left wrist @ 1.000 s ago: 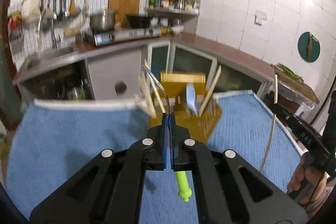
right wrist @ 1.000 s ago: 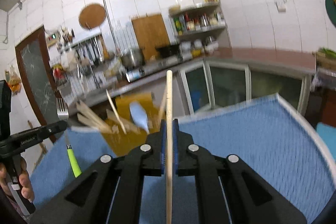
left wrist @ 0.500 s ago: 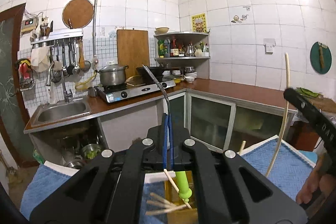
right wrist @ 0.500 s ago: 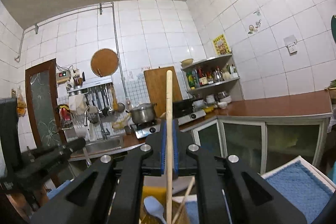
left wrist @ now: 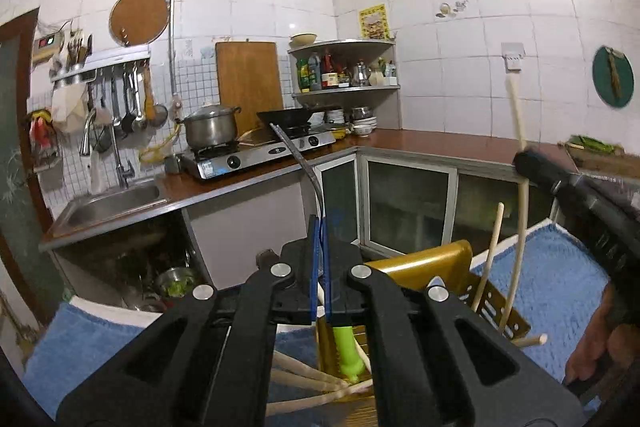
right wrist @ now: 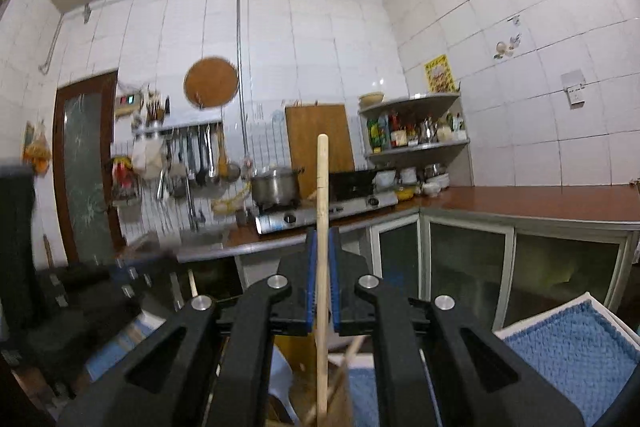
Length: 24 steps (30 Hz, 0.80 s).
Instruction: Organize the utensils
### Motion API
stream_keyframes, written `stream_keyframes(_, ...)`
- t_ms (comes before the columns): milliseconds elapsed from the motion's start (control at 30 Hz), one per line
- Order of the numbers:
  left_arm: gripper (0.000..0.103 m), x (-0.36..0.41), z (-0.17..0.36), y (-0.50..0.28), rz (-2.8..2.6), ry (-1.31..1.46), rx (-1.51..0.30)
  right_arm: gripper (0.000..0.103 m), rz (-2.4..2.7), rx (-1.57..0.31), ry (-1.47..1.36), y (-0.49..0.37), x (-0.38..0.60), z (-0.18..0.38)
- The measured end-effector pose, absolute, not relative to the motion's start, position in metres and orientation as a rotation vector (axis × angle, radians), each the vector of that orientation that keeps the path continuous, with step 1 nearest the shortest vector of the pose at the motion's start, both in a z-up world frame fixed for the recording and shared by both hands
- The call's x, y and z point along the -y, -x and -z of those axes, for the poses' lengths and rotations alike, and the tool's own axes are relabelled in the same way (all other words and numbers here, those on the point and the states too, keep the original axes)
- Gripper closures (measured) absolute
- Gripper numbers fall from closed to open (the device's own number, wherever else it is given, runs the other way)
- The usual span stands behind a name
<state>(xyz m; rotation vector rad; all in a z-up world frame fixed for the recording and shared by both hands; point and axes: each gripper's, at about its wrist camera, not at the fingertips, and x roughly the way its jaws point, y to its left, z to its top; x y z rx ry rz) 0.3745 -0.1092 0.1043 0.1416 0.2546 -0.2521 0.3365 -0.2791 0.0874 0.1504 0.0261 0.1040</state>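
My left gripper (left wrist: 320, 227) is shut on a utensil with a green handle (left wrist: 347, 347); its thin metal shaft (left wrist: 304, 167) curves up past the fingertips. The green handle hangs over the golden utensil holder (left wrist: 424, 263), which holds several wooden chopsticks (left wrist: 490, 259). My right gripper (right wrist: 322, 239) is shut on a long wooden chopstick (right wrist: 322, 187) held upright. In the left wrist view the right gripper (left wrist: 580, 195) comes in from the right, its pale chopstick (left wrist: 520, 211) reaching down beside the holder. A pale spoon (right wrist: 280, 375) shows below the right gripper.
A blue towel (left wrist: 552, 287) lies under the holder. Behind are a brown counter (left wrist: 440, 139) with a gas stove (left wrist: 256, 155) and pot (left wrist: 210, 127), a sink (left wrist: 116, 203), hanging ladles and a corner shelf (left wrist: 344, 67). A person's hand (left wrist: 592, 347) grips the right tool.
Both views have swung up from the towel and holder to the kitchen wall. The holder now sits at the bottom of both views. The right gripper with its chopstick has come closer to the holder.
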Motion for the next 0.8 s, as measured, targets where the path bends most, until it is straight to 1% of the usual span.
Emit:
stream_keyframes(167, 0.103, 0.106, -0.108, -0.375, 0.273, -0.102, -0.299, 0.097, -0.120, -0.129, -0.115, -0.341, 0.275, -0.065)
stream_keyframes(300, 0.102, 0.098, -0.113, -0.376, 0.277, -0.061, -0.367, 0.094, -0.136, -0.257, -0.147, -0.338, 0.280, -0.058)
stream_keyframes(333, 0.102, 0.094, -0.116, -0.375, 0.274, -0.051, -0.379, 0.089, -0.134, -0.278, -0.149, -0.335, 0.282, -0.059)
stream_keyframes(367, 0.100, 0.091, -0.118, -0.373, 0.271, -0.043, -0.389, 0.071, -0.134, -0.291, -0.148, -0.331, 0.283, -0.060)
stream_keyframes(400, 0.099, 0.086, -0.122, -0.370, 0.268, -0.032, -0.400, 0.056, -0.135, -0.297, -0.150, -0.326, 0.284, -0.061)
stream_keyframes(433, 0.092, 0.081, -0.124, -0.366, 0.263, -0.022, -0.407, 0.056, -0.135, -0.299, -0.150, -0.321, 0.286, -0.062)
stream_keyframes(467, 0.081, 0.076, -0.127, -0.362, 0.258, -0.011, -0.418, 0.056, -0.129, -0.303, -0.142, -0.313, 0.288, -0.065)
stream_keyframes(500, 0.074, 0.070, -0.130, -0.356, 0.253, -0.004, -0.424, 0.056, -0.124, -0.313, -0.132, -0.306, 0.290, -0.068)
stream_keyframes(533, 0.059, 0.061, -0.133, -0.348, 0.237, 0.004, -0.421, 0.056, -0.120, -0.326, -0.125, -0.297, 0.291, -0.070)
stream_keyframes(567, 0.047, 0.052, -0.134, -0.339, 0.222, 0.013, -0.421, 0.056, -0.120, -0.334, -0.123, -0.291, 0.292, -0.072)
stream_keyframes(667, 0.037, 0.031, -0.131, -0.315, 0.220, 0.047, -0.450, 0.054, -0.103, -0.362, -0.119, -0.261, 0.295, -0.073)
stream_keyframes(733, 0.034, 0.017, -0.124, -0.296, 0.217, 0.060, -0.474, 0.047, -0.095, -0.377, -0.117, -0.240, 0.295, -0.070)
stream_keyframes(767, 0.030, 0.011, -0.119, -0.284, 0.211, 0.061, -0.476, 0.043, -0.084, -0.382, -0.112, -0.229, 0.294, -0.068)
stream_keyframes(800, 0.028, 0.005, -0.115, -0.272, 0.201, 0.059, -0.474, 0.041, -0.080, -0.383, -0.105, -0.220, 0.293, -0.066)
